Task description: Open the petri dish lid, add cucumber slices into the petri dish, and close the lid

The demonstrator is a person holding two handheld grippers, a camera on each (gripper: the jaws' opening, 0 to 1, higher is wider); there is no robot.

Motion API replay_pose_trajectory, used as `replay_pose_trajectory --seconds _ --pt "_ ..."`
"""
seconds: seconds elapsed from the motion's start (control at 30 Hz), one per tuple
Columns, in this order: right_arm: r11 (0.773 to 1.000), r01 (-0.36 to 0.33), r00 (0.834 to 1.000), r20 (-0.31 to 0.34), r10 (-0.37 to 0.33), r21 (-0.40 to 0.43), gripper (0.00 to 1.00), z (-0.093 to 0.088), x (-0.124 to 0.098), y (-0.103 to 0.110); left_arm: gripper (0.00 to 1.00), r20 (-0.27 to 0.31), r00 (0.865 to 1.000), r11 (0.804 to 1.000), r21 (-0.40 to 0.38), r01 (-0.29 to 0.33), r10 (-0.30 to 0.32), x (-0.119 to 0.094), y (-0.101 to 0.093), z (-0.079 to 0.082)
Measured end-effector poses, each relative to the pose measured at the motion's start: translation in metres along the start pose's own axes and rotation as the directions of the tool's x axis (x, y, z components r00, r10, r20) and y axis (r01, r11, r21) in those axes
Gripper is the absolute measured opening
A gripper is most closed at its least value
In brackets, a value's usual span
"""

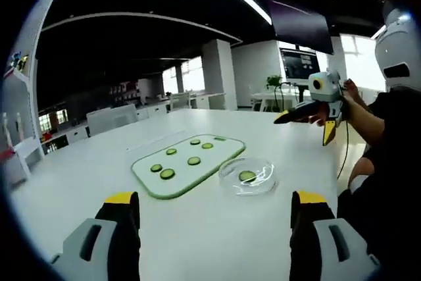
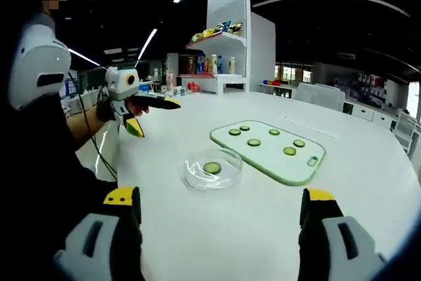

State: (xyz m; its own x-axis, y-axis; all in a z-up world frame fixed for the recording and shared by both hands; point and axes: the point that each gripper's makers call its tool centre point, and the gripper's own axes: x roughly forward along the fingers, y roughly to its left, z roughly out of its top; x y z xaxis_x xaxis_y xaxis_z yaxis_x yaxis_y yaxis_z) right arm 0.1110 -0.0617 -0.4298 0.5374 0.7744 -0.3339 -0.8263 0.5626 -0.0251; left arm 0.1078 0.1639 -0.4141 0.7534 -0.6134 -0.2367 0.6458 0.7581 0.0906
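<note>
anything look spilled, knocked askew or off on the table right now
Nothing stands out. The petri dish sits flat beside the cutting board with one cucumber slice in it. The other slices lie flat on the board; none on the white table. Whether the lid is on is unclear. Both tools are open and hold nothing.

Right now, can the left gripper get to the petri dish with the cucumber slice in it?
Probably yes. The left gripper is open and the petri dish sits on bare table ahead of it. The cutting board lies beside the dish, and the right gripper is held up behind it.
</note>
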Motion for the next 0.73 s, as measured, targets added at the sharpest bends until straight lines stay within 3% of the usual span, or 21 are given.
replay_pose_trajectory --seconds 0.23,0.43,0.73 --pt "0.999 0.03 1.0 0.008 -0.03 0.028 0.97 0.003 -0.012 0.006 0.94 0.0 0.999 0.998 -0.023 -0.054 0.054 -0.021 0.003 -0.003" --pt "0.997 0.055 0.998 -0.042 -0.057 -0.048 0.97 0.002 -0.014 0.009 0.94 -0.026 0.997 0.998 -0.018 -0.068 0.068 -0.028 0.005 -0.011" --pt "0.997 0.037 0.998 -0.039 -0.04 -0.069 0.97 0.009 -0.008 0.018 0.94 -0.025 0.997 0.997 0.021 -0.076 0.077 -0.03 0.005 -0.007"
